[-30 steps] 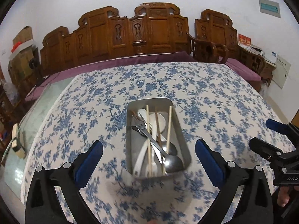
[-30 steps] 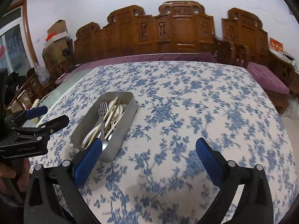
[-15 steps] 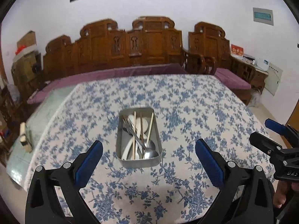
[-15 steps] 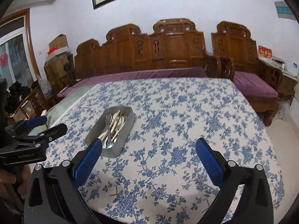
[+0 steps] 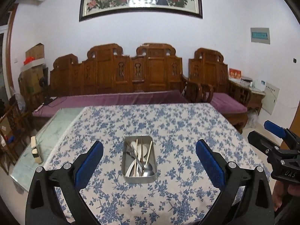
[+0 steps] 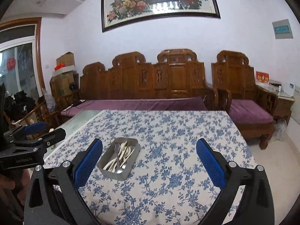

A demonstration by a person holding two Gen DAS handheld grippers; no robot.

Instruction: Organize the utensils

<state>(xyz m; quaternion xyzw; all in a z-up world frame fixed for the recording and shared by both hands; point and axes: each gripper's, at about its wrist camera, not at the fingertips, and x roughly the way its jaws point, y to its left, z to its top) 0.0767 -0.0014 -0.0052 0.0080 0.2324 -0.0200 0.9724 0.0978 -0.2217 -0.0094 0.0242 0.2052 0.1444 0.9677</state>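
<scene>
Left wrist view: we hold both grippers, left point(image 5: 149, 164) and right point(image 6: 149, 164), spread wide and empty, well back from the metal tray point(image 5: 139, 179) mid-table. The utensils point(image 5: 139, 158) all lie inside, so little seems left.

Right tongs point(image 5: 285, 174): "DAS" on the body, rest cut off.
Red sign point(image 6: 262, 79): characters unreadable.

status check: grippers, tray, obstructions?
Left gripper open, empty. Right gripper open, empty. Metal tray on tablecloth, holding utensils. No obstructions.
</scene>
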